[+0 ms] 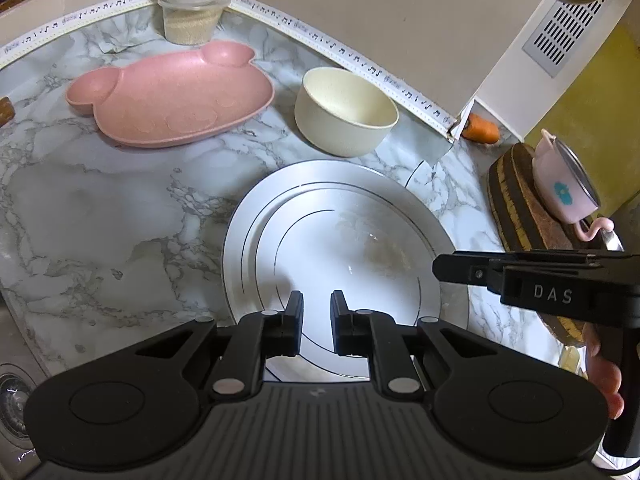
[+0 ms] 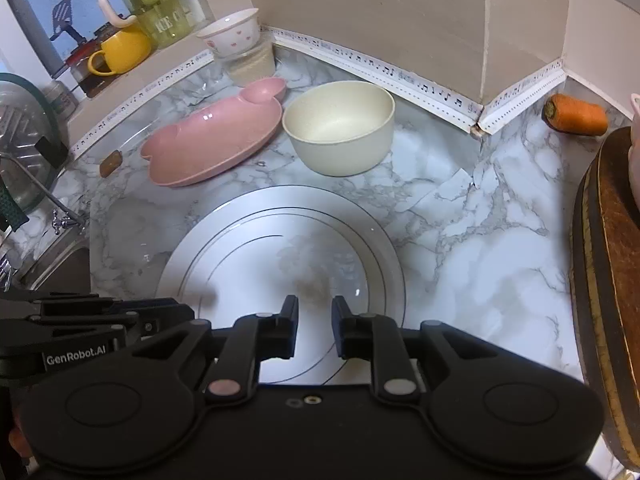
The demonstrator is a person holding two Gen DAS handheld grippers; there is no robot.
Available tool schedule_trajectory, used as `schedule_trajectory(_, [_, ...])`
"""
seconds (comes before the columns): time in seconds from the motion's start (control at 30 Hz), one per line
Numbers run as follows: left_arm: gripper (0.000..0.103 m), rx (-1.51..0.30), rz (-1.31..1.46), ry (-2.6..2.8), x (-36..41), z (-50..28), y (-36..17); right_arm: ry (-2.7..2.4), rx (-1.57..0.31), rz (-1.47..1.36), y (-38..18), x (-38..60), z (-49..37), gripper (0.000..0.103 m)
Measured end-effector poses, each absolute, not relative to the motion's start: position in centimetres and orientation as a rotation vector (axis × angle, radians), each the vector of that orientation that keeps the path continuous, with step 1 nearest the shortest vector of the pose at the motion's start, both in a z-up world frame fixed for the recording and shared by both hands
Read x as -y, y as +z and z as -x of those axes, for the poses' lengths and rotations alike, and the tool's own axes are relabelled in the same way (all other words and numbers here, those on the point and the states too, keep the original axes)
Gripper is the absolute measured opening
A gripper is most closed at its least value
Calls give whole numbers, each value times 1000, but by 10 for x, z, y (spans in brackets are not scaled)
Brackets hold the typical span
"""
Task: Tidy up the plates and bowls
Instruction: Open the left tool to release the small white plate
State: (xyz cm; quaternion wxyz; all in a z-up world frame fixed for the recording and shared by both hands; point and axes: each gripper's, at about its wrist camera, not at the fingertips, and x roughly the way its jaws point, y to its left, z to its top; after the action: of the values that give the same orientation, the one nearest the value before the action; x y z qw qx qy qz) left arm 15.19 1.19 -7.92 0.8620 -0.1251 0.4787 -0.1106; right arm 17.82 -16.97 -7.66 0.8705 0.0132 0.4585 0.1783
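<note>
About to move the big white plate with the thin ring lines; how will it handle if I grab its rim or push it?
The white plate looks glazed and glossy, so probably slippery between pads. It is wide and looks ceramic, so likely heavy and breakable. It lies flat on the smooth marble counter, so a push should slide it, not tip it.

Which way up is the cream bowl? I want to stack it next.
Upright. The cream bowl stands on its base on the marble counter, rim up; both views look down into its bare inside, so it is empty.
</note>
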Motion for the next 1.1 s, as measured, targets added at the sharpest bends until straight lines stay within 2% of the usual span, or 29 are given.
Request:
schedule_trajectory(0.4, [13, -940, 235, -186, -21, -140, -57, 411, -914, -19, -60, 156, -160, 31])
schedule_trajectory(0.47, [13, -934, 233, -184, -24, -140, -54, 420, -906, -15, -55, 153, -159, 35])
schedule_trajectory(0.57, [14, -923, 234, -179, -27, -141, -49, 428, -894, -7, -49, 148, -160, 47])
schedule_trajectory(0.67, [14, -907, 217, -172, -30, -142, -45, 437, -882, -1, -44, 143, -163, 55])
schedule_trajectory(0.77, [26, -898, 220, -157, -35, -145, -42, 449, -876, 2, -39, 137, -168, 60])
schedule_trajectory(0.9, [68, -865, 218, -116, -44, -150, -36, 464, -861, 14, -31, 129, -176, 66])
schedule_trajectory(1.1, [71, -851, 211, -65, -61, -168, -26, 478, -844, 47, -23, 115, -195, 78])
